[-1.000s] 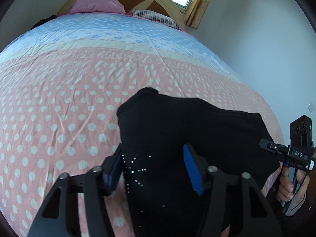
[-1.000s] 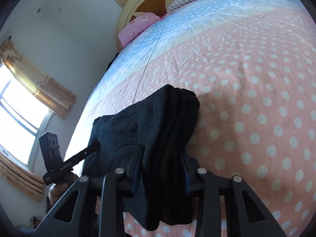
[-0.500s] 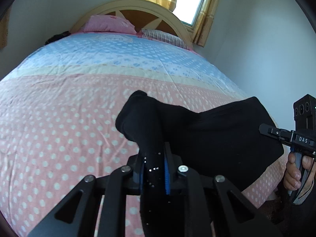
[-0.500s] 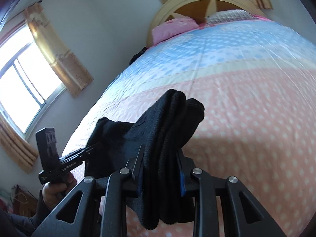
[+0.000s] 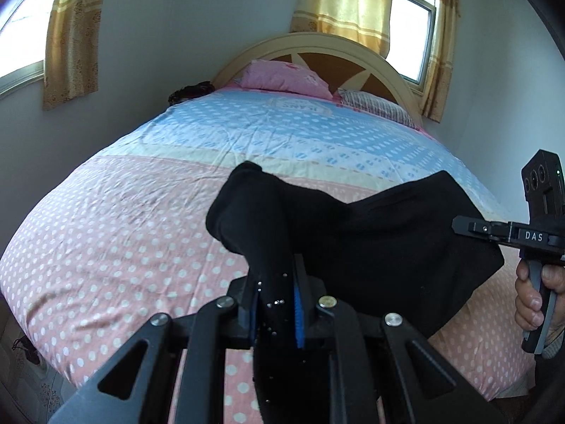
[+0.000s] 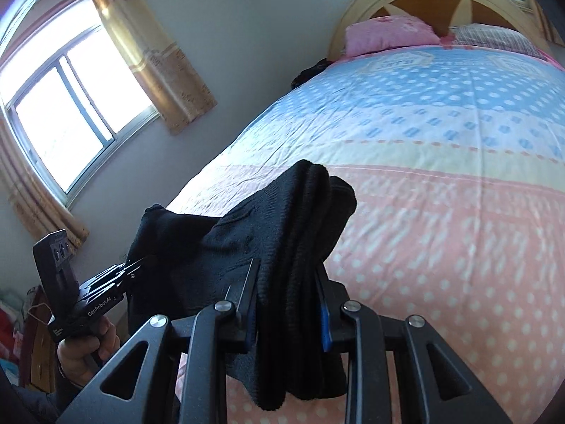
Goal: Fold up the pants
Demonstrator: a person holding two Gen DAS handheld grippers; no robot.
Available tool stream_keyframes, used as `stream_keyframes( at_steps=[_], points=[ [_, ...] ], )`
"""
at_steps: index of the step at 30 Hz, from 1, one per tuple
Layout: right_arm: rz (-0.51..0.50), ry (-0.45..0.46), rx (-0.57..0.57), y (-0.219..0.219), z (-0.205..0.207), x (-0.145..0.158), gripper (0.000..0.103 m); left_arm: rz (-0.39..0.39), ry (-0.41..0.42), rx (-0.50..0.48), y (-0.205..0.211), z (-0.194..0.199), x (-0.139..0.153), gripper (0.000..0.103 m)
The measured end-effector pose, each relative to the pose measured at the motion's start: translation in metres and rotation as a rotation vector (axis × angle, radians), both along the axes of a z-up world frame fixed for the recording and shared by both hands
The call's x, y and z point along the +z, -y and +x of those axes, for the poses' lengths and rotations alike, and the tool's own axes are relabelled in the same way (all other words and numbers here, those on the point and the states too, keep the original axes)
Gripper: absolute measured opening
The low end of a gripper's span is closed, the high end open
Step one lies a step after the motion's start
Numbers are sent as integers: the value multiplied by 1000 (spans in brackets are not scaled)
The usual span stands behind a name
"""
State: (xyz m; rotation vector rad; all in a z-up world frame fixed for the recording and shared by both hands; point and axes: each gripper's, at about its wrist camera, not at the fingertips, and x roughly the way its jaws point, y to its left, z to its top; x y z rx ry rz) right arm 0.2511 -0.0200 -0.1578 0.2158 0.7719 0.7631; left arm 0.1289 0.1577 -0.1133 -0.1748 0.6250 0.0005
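Black pants (image 5: pixel 370 240) hang stretched between both grippers above the near end of the bed. My left gripper (image 5: pixel 275 300) is shut on one bunched end of the pants, with small sparkly studs showing on the cloth between its blue pads. My right gripper (image 6: pixel 287 300) is shut on the other end, a thick bunch of black pants (image 6: pixel 282 219) that droops over and below its fingers. Each wrist view also shows the other gripper at the frame edge, held in a hand: the right gripper (image 5: pixel 473 229) and the left gripper (image 6: pixel 136 268).
The bed (image 5: pixel 123 233) wears a pink and blue dotted cover. A pink pillow (image 5: pixel 282 77) and a striped pillow (image 5: pixel 374 104) lie against the curved headboard (image 5: pixel 317 44). Curtained windows (image 6: pixel 63 113) line the walls, and a dark bundle (image 5: pixel 192 90) sits by the bed's far left corner.
My left gripper closed on the pants. Both grippers have risen and tilted up with the cloth, so the pants left the cover and the headboard and windows came into view.
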Motion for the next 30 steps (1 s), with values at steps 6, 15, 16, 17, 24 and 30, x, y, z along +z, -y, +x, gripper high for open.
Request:
stream_keyframes(
  at_steps=[6, 15, 16, 17, 24, 30],
  points=[
    [4, -25, 23, -25, 23, -11, 27, -20, 0, 46, -23, 3, -8, 16],
    [-32, -165, -4, -39, 63, -66, 29, 23, -100, 96, -38, 22, -49, 30],
    [-33, -177, -17, -37, 67, -70, 31, 36, -109, 110, -39, 21, -52, 34],
    [-29, -184, -27, -35, 70, -73, 34, 53, -114, 117, -39, 21, -56, 42],
    [-2, -160, -104, -11, 69, -73, 53, 68, -132, 212, -55, 14, -67, 87],
    [-56, -94, -213, 15, 48, -58, 54, 64, -145, 282, -68, -2, -68, 94]
  ],
)
